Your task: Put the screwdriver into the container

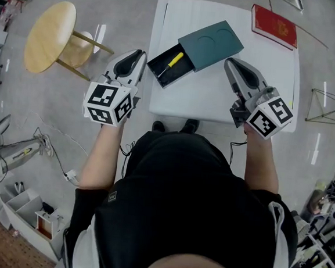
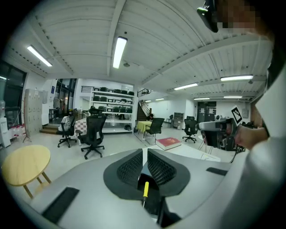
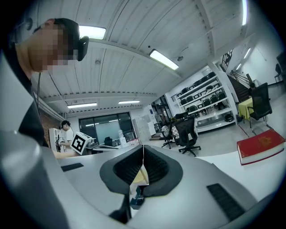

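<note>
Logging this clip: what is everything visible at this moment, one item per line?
table: one, white, in front of the person
container: one, dark teal, on the table, its black drawer slid open
screwdriver: one, yellow handle, lying in the open drawer
book: one, red, far right corner of the table
stool: one, round wooden top, on the floor left of the table
office chairs: several, black, background
left gripper: grey, jaws together, empty, at the table's left edge
right gripper: grey, jaws together, empty, over the table's right half
</note>
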`<state>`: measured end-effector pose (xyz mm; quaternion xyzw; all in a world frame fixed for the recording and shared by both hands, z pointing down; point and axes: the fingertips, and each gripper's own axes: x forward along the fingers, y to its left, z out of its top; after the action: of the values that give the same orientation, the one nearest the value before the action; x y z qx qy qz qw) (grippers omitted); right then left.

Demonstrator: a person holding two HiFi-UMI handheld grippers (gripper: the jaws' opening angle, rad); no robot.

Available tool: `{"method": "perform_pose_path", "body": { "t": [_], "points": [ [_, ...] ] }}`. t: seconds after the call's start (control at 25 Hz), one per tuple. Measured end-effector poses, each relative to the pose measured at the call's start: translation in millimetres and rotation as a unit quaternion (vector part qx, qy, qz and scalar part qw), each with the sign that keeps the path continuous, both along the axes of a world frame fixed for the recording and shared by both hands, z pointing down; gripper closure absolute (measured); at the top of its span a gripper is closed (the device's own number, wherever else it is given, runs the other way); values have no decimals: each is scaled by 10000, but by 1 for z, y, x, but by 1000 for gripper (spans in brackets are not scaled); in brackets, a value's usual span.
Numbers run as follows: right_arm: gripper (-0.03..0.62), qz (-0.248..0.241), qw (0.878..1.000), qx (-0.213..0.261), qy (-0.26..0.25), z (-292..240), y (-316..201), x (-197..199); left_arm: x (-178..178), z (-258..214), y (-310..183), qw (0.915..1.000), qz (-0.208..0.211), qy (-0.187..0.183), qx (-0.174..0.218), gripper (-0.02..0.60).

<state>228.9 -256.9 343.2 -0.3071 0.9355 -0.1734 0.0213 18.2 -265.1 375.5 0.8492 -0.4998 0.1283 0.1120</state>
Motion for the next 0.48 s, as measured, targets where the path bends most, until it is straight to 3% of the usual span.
{"method": "perform_pose_path", "body": {
  "t": [0.12,0.28,0.48],
  "points": [
    [563,94,9999,69,57,-7,7,-15,-14,-17,13,9997,57,105,221,543],
    [563,339,9989,315,67,-27,30,-61,-60,-36,39,9981,207,383,427,548],
    [563,525,9975,453,157,-41,59,-106,-107,-57,66,9955,369,454,746,548]
  ]
}}
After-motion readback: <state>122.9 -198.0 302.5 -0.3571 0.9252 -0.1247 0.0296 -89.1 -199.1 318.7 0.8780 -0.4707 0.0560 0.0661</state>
